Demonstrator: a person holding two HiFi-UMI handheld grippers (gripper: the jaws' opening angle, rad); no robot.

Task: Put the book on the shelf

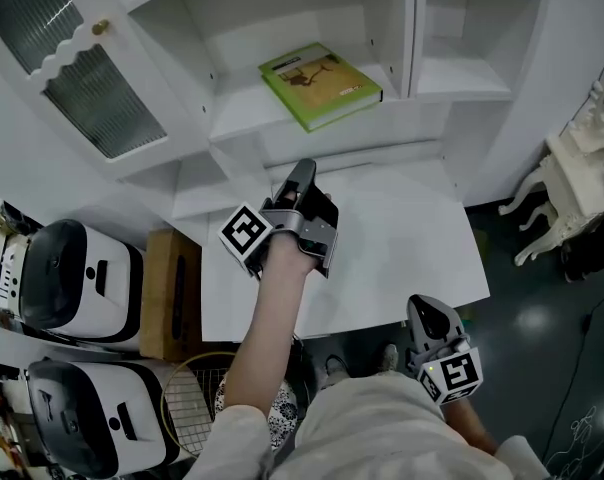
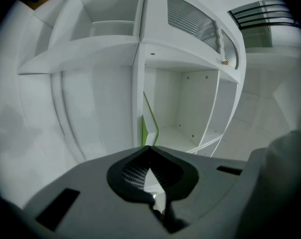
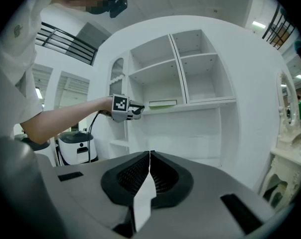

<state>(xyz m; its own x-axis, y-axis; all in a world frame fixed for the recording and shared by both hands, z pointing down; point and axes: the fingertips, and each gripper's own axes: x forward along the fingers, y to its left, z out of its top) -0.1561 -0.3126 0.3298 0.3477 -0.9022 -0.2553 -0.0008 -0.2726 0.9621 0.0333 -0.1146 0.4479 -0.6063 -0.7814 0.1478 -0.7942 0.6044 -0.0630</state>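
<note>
A green book (image 1: 320, 85) lies flat on a shelf (image 1: 252, 118) of the white cabinet. In the left gripper view the book (image 2: 144, 130) shows as a thin green edge just beyond the jaws. My left gripper (image 1: 303, 171) is held out just below and in front of that shelf. Its jaws are shut, with nothing between them (image 2: 149, 148), and it does not touch the book. My right gripper (image 1: 428, 315) hangs low by my body, shut and empty (image 3: 149, 154). From there I see the book (image 3: 163, 103) and the left gripper (image 3: 134, 110) beside it.
A white desk top (image 1: 402, 238) juts out below the shelves. A cabinet door with ribbed glass (image 1: 82, 78) stands at the upper left. Two white appliances (image 1: 72, 278), a cardboard box (image 1: 172, 293) and a racket (image 1: 197, 398) sit at the lower left. An ornate white table (image 1: 572, 188) is at the right.
</note>
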